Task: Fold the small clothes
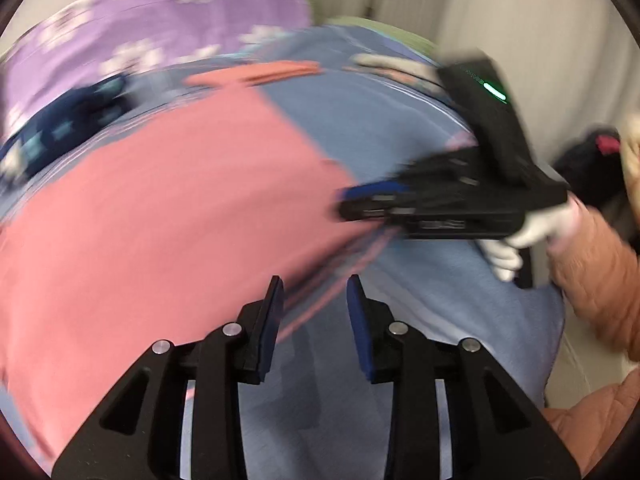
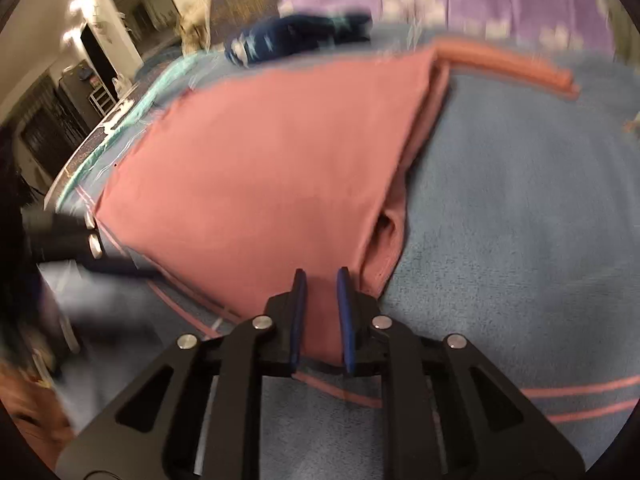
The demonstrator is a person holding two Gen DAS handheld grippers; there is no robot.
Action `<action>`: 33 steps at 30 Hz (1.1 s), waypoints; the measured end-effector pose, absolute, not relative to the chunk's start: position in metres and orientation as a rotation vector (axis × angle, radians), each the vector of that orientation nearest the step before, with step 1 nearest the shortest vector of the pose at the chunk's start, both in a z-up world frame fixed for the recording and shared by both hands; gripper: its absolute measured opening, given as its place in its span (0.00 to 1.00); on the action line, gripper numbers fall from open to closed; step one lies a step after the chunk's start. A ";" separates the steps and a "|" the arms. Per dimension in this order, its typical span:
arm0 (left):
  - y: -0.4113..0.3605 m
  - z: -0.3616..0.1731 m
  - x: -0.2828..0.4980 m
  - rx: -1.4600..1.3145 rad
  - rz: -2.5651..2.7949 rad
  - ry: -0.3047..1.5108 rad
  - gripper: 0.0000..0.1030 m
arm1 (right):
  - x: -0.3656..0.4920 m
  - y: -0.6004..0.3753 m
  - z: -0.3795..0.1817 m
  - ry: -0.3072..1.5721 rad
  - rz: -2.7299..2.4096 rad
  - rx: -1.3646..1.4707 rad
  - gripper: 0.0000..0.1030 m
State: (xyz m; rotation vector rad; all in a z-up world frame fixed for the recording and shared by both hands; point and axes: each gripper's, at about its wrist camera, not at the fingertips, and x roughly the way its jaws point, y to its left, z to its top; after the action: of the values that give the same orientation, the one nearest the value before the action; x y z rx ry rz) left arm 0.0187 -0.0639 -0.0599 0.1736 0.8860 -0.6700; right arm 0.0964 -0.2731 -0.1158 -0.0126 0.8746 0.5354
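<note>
Your right gripper [image 2: 322,276] has its jaws a little apart around the near corner of the pink garment [image 2: 272,168], which lies spread on the blue blanket [image 2: 520,208], while your left gripper [image 1: 314,284] hangs with jaws apart, holding nothing, just beside the garment's edge.

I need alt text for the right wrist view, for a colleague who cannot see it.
The right hand-held gripper has its jaws around the near corner of a pink garment, which lies partly folded on a blue blanket. A dark blue patterned garment lies beyond it; the frame is motion-blurred.
</note>
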 end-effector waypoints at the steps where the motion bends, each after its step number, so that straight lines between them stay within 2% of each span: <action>1: -0.048 -0.058 0.017 0.144 -0.630 0.884 0.33 | 0.095 -0.273 -0.110 0.877 0.515 -0.005 0.16; 3: -0.009 -0.053 0.016 0.073 -0.533 0.866 0.41 | 0.090 -0.267 -0.095 0.848 0.503 -0.019 0.18; 5: 0.035 -0.049 0.014 -0.001 -0.426 0.835 0.41 | 0.084 -0.257 -0.083 0.815 0.512 -0.066 0.20; 8: 0.094 -0.046 0.001 -0.113 -0.281 0.805 0.41 | 0.076 -0.234 -0.067 0.783 0.553 -0.119 0.28; 13: 0.172 -0.051 -0.007 -0.247 -0.140 0.766 0.41 | 0.081 -0.191 -0.057 0.782 0.595 -0.182 0.29; 24: 0.221 -0.088 0.036 -0.359 -0.233 0.813 0.35 | 0.141 -0.028 -0.014 0.840 0.748 -0.252 0.29; 33: 0.231 -0.107 0.070 -0.505 -0.380 0.814 0.35 | 0.209 0.099 -0.027 0.936 0.739 -0.338 0.29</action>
State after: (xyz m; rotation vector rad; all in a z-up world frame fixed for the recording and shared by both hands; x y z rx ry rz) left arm 0.0705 0.2310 -0.1072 -0.5045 0.8135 -0.3796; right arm 0.2086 0.0991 -0.0272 -0.3385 0.9355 0.7393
